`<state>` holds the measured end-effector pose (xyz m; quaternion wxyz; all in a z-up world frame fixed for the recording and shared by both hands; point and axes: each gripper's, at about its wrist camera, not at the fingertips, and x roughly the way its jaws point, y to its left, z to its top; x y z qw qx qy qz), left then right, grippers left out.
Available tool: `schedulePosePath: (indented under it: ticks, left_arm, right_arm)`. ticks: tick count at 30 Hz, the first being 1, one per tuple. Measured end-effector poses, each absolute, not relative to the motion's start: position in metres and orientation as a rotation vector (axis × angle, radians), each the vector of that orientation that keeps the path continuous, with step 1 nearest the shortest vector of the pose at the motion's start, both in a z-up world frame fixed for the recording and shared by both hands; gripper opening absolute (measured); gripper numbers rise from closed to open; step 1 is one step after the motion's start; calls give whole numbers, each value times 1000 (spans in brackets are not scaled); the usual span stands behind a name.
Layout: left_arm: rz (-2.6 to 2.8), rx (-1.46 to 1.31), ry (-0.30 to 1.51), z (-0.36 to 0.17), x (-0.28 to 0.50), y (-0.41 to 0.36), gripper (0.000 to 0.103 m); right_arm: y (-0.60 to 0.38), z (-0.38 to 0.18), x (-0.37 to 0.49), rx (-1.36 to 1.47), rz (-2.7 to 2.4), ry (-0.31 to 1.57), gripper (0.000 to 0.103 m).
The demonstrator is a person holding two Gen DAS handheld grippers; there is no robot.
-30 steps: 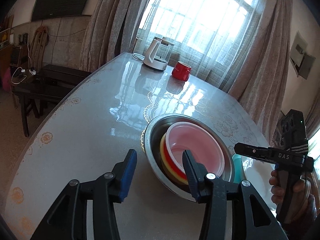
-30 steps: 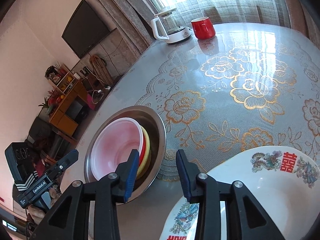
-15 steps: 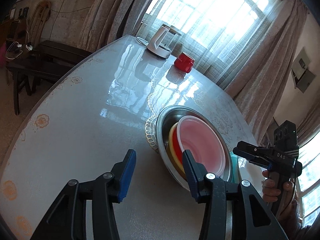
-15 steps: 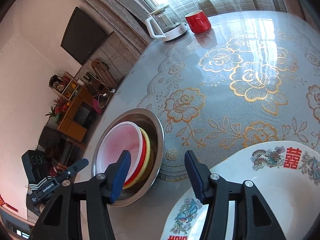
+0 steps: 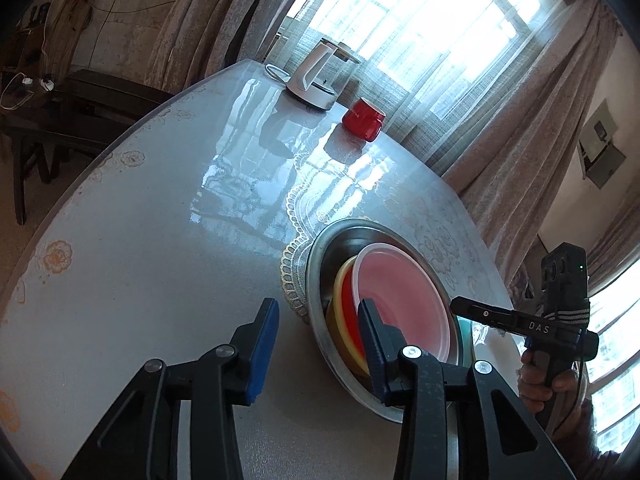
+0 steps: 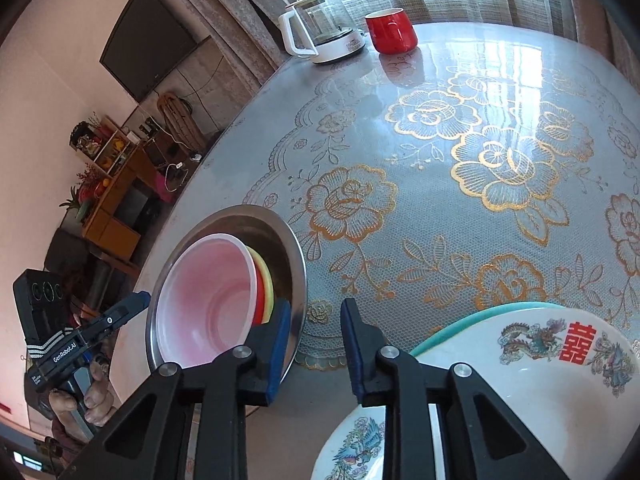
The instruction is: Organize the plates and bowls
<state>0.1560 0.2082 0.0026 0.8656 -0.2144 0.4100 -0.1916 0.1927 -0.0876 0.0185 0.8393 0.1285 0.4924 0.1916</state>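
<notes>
A steel basin (image 5: 320, 252) (image 6: 294, 252) stands on the table and holds nested bowls: a pink one (image 5: 400, 296) (image 6: 204, 296) on top, a red one (image 5: 352, 332) and a yellow one (image 5: 338, 288) under it. My left gripper (image 5: 318, 340) is open and empty above the basin's near left rim. My right gripper (image 6: 314, 342) is open and empty, between the basin and a white decorated plate (image 6: 540, 372). That plate lies on a teal plate (image 6: 460, 326). Each gripper shows in the other's view, the right one (image 5: 480, 314) and the left one (image 6: 124, 312).
A white kettle (image 5: 320, 76) (image 6: 316, 28) and a red mug (image 5: 364, 120) (image 6: 392, 30) stand at the table's far end by the curtained window. The table (image 6: 460, 160) has a gold-flowered lace cover. A bench, shelves and a wall TV are off the left side.
Both grippers have pulled back and tilted a little. The right gripper's jaws have opened slightly wider. The bowls and plates have not moved.
</notes>
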Motion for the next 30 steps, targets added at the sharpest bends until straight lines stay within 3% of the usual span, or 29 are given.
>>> schedulePosePath:
  ticks: [2, 7, 15, 30]
  left_arm:
    - [-396, -432, 870, 3, 158, 206, 40]
    - [-397, -428, 921, -5, 166, 202, 26]
    - [-392, -407, 928, -9, 161, 193, 15]
    - [-237, -297, 922, -2, 146, 173, 17]
  right_arm:
    - [-83, 18, 194, 261, 410, 1058, 26]
    - [-76, 13, 197, 220, 424, 1082, 19]
    - [-64, 8, 199, 159, 448, 1089, 15]
    - [-54, 4, 200, 103, 457, 1114, 15]
